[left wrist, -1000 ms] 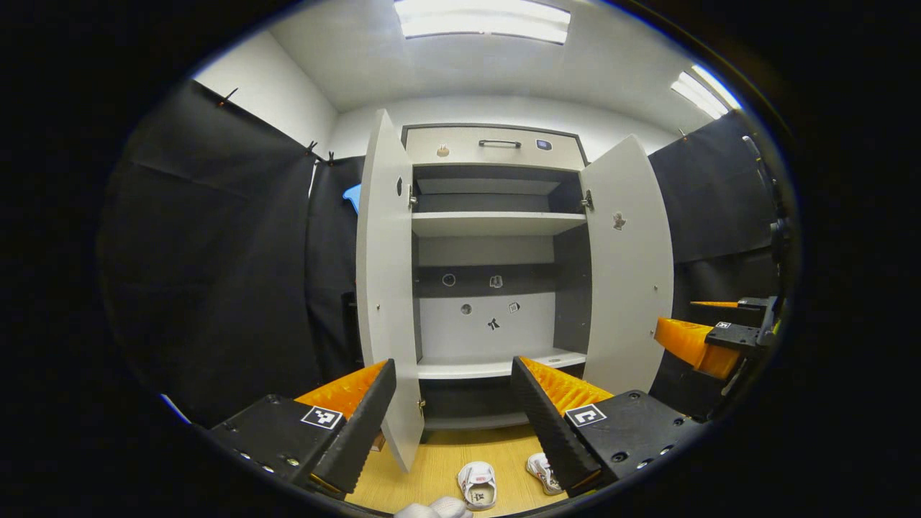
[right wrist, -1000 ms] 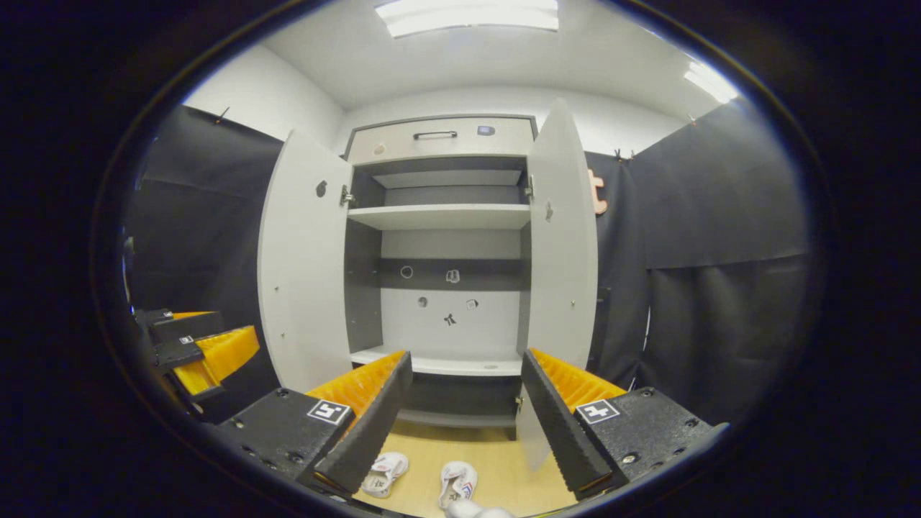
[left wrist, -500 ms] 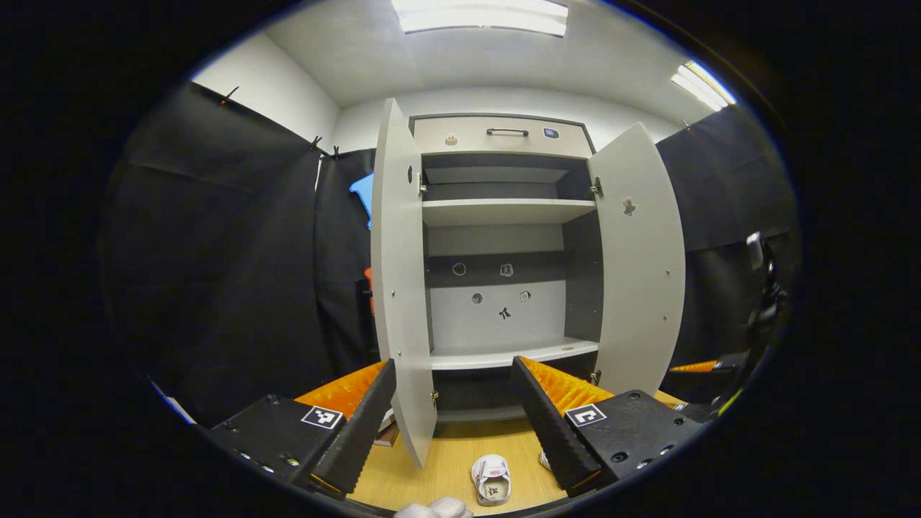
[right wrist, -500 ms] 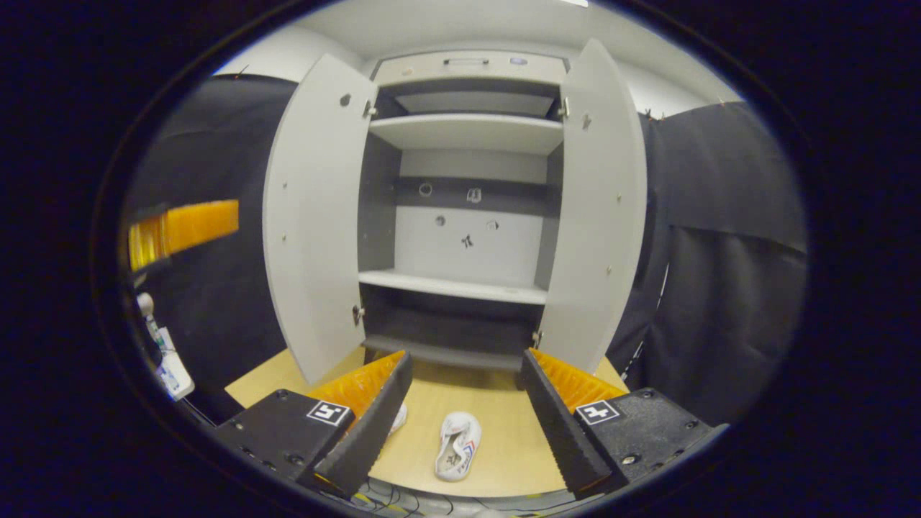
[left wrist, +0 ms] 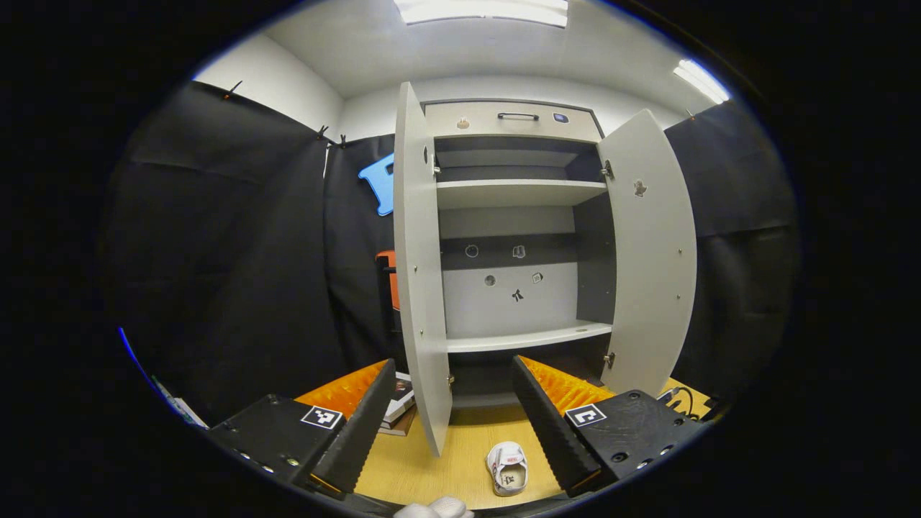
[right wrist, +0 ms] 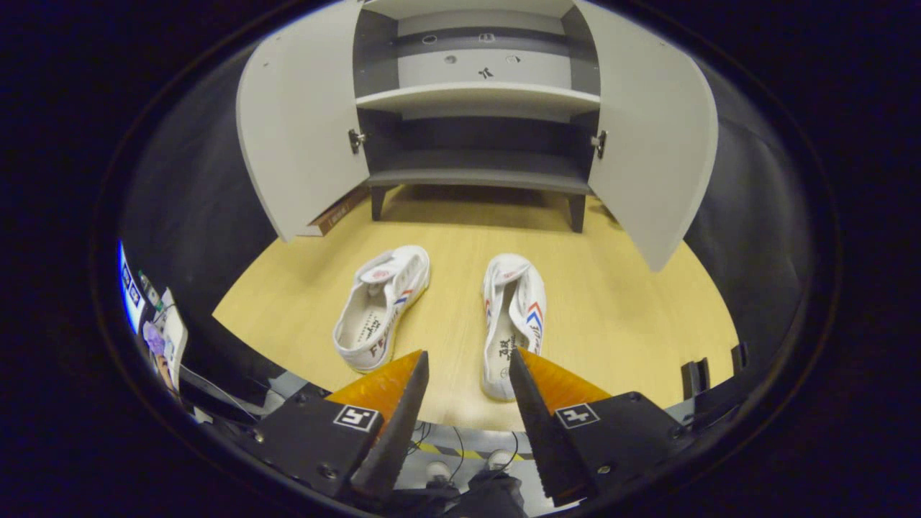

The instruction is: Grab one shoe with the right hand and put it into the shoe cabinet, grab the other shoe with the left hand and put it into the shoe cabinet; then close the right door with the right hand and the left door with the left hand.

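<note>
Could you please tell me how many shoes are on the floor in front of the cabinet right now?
2. In the right gripper view, the left shoe lies angled before the left door; the right shoe lies beside it, apart, just ahead of the right gripper.

Two shoes [right wrist: 446,309] before open cabinet [right wrist: 478,93]

L gripper [left wrist: 453,381]: black textured blocks w/ visible screws, one square black-white fiducial tag per side; fingers [left wrist: 360,424] long, wedge-shaped, ribbed inner faces, serrated edges. R gripper [right wrist: 468,374]: same build, own tag patterns, screws in blocks.
</note>
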The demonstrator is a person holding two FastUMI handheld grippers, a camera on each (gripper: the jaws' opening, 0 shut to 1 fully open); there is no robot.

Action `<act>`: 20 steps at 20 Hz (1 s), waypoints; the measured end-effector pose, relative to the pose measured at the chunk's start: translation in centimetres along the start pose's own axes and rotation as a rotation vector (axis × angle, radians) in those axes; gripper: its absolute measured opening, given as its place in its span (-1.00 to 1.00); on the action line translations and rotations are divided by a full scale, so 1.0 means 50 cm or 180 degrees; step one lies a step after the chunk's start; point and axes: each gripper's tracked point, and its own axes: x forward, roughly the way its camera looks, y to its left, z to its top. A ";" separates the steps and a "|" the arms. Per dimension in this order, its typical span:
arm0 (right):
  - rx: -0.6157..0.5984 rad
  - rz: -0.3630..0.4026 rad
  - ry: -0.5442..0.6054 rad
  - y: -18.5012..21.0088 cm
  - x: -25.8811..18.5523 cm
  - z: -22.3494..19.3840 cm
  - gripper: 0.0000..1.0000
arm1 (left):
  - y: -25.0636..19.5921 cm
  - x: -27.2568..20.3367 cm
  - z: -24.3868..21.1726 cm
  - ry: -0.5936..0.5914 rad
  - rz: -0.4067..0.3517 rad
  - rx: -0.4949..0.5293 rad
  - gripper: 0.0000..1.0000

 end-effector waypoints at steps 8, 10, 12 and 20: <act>0.0246 -0.0015 0.0229 -0.015 0.202 0.021 0.19 | 0.022 0.027 -0.019 0.0132 0.0197 0.0036 0.94; 0.0317 -0.0008 0.0203 -0.020 0.239 0.039 0.01 | 0.025 0.039 -0.025 0.0160 0.0244 0.0042 0.93; 0.0396 -0.0051 0.0155 -0.033 0.263 0.055 -0.13 | 0.025 0.049 -0.032 0.0190 0.0286 0.0037 0.93; 0.0375 0.0037 0.0103 -0.053 0.265 0.073 -0.90 | 0.001 0.076 -0.038 0.0212 0.0293 0.0002 0.93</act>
